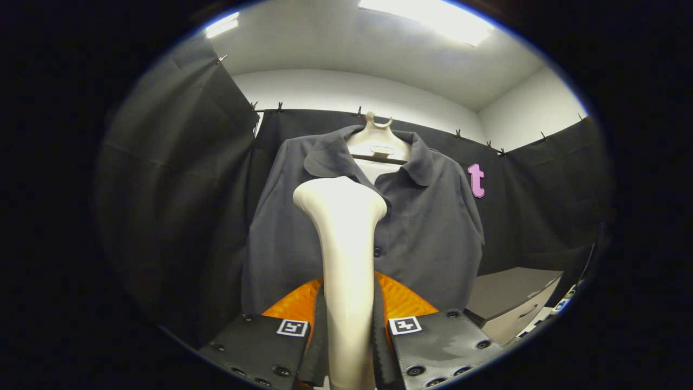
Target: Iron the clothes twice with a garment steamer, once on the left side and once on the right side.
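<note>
A dark grey collared shirt (433,227) hangs on a pale hanger (377,142) against the black cloth wall, buttoned down the front. A cream garment steamer (346,260) stands upright between my fingers, its broad head (340,198) raised to the shirt's chest just below the collar, left of the button line. My gripper (347,327) is shut on the steamer's handle, both fingers pressing its sides. Whether the head touches the cloth cannot be told.
A grey-brown cabinet or box (509,300) with a drawer handle stands low to the right of the shirt. Black cloth walls close in on the left, back and right. Ceiling lights (433,16) shine above.
</note>
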The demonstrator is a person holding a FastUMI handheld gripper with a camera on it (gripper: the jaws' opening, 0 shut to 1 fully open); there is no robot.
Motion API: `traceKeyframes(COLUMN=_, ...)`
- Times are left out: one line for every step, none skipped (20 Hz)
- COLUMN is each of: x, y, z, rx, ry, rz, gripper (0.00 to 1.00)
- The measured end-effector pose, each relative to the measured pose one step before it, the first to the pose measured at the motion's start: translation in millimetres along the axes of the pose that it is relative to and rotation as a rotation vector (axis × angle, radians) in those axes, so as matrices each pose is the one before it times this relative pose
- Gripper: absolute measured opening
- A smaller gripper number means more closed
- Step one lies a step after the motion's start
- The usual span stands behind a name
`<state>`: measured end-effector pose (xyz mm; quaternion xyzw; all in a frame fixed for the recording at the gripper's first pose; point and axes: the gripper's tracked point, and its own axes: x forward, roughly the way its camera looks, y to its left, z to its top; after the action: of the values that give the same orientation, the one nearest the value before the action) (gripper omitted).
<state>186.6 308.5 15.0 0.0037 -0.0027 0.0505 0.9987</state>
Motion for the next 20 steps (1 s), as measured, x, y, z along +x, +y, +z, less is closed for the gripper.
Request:
traceKeyframes(x=5.24, y=2.05, z=-1.67, rx=0.00432, ry=0.00315, rz=0.00414, gripper=0.41)
traceKeyframes(x=4.58, y=1.74, z=-1.43, rx=0.00372, ry=0.00257, rz=0.00623, gripper=0.41)
traceKeyframes(x=4.47, y=2.33, z=-1.97, rx=0.00017, ry=0.00148, rz=0.00645, gripper=0.40)
traceKeyframes(x=3.45, y=2.75, z=-2.91, rx=-0.00211, ry=0.00299, rz=0.01018, gripper=0.40)
traceKeyframes(x=3.25, y=3.89, z=-3.21, rx=-0.00071, ry=0.00270, rz=0.01348, gripper=0.40)
traceKeyframes(x=3.51, y=3.13, z=-2.89, rx=0.00056, ry=0.00162, rz=0.00779, gripper=0.40)
traceKeyframes(x=3.37, y=1.38, z=-2.08, rx=-0.00158, ry=0.00241, rz=0.00529, gripper=0.40)
traceKeyframes(x=1.49, y=0.82, z=-3.68, rx=-0.00121, ry=0.00472, rz=0.00129, gripper=0.40)
traceKeyframes(x=2.21, y=-0.60, z=-4.32, rx=-0.00071, ry=0.00517, rz=-0.00239, gripper=0.40)
traceKeyframes(x=-1.07, y=-1.29, z=-1.68, rx=0.00120, ry=0.00236, rz=-0.00263, gripper=0.41)
traceKeyframes(x=-1.03, y=-0.19, z=-2.66, rx=0.00175, ry=0.00165, rz=-0.00052, gripper=0.41)
traceKeyframes(x=-1.78, y=-0.25, z=-2.36, rx=0.00127, ry=0.00159, rz=0.00120, gripper=0.40)
traceKeyframes(x=0.59, y=-0.59, z=-2.68, rx=0.00028, ry=0.00098, rz=-0.00046, gripper=0.40)
traceKeyframes(x=-0.54, y=-1.11, z=-2.13, rx=-0.00084, ry=0.00218, rz=-0.00309, gripper=0.40)
traceKeyframes(x=-1.39, y=-2.08, z=-3.19, rx=0.00058, ry=0.00423, rz=-0.00422, gripper=0.40)
traceKeyframes(x=-0.05, y=-1.07, z=-4.48, rx=0.00135, ry=0.00546, rz=-0.00286, gripper=0.40)
traceKeyframes(x=-1.23, y=-0.50, z=-4.49, rx=0.00138, ry=0.00732, rz=-0.00217, gripper=0.40)
traceKeyframes(x=-2.23, y=-0.63, z=-4.38, rx=-0.00043, ry=0.00540, rz=-0.00290, gripper=0.40)
traceKeyframes(x=-2.77, y=-0.21, z=-3.99, rx=-0.00145, ry=0.00452, rz=-0.00212, gripper=0.40)
traceKeyframes(x=-2.01, y=-0.14, z=-4.96, rx=-0.00218, ry=0.00408, rz=-0.00231, gripper=0.41)
